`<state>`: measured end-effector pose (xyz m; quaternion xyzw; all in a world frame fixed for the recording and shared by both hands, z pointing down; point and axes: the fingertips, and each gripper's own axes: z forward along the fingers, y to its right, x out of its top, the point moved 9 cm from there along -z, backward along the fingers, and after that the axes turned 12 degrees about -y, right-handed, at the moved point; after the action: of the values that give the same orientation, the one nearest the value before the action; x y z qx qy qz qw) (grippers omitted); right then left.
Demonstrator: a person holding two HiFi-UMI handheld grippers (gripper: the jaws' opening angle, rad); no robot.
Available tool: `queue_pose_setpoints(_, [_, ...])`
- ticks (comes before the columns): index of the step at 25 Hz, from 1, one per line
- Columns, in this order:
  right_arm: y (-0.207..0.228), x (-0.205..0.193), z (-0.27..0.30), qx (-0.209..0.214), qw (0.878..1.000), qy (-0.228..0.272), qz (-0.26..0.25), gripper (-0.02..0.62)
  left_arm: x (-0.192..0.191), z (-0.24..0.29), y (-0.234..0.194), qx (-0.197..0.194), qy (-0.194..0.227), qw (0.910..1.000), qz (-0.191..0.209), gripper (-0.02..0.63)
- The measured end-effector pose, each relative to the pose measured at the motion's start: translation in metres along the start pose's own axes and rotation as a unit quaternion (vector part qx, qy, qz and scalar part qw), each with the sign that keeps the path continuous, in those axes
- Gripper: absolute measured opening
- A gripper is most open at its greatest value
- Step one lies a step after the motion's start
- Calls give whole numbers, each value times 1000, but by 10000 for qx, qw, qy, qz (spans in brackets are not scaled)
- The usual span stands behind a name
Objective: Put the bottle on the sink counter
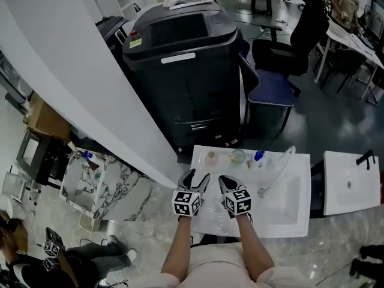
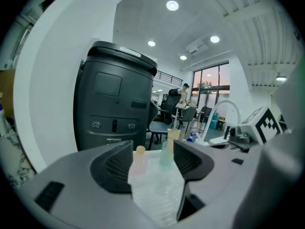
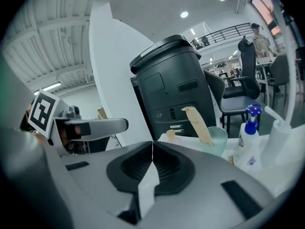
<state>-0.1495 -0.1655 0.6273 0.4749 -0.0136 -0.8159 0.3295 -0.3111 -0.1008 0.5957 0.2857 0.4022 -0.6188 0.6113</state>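
Observation:
A clear, ribbed plastic bottle [image 2: 155, 190] fills the gap between the jaws of my left gripper [image 2: 152, 149], which press on it from both sides. In the head view it hardly shows against the white. There my left gripper [image 1: 198, 177] hangs over the near left part of the white sink counter [image 1: 204, 221]. Close beside it my right gripper [image 1: 225, 180] is shut and holds nothing; in its own view the right gripper [image 3: 152, 144] has its jaws meeting.
Along the counter's back stand a peach bottle [image 1: 211, 157], a green cup [image 1: 238, 156] and a blue-capped pump bottle [image 1: 258, 156]. A curved faucet [image 1: 279, 164] arches over the basin [image 1: 282, 203]. A large dark printer [image 1: 183, 65] stands behind, and a white wall [image 1: 72, 83] runs on the left.

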Motion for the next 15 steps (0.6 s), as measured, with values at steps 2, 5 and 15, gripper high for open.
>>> queue_pose_setpoints(2, [1, 1, -2, 6, 10000, -36, -4, 6, -3, -1, 1, 65, -19, 9997, -220, 270])
queue_pose_setpoints(5, [1, 3, -4, 16, 9999, -54, -83, 6, -8, -1, 3, 94, -80, 9995, -275, 268])
queue_pose_setpoints(15, [1, -5, -15, -88, 9995, -168, -247, 6, -17, -5, 11, 110, -247, 9996, 94, 245])
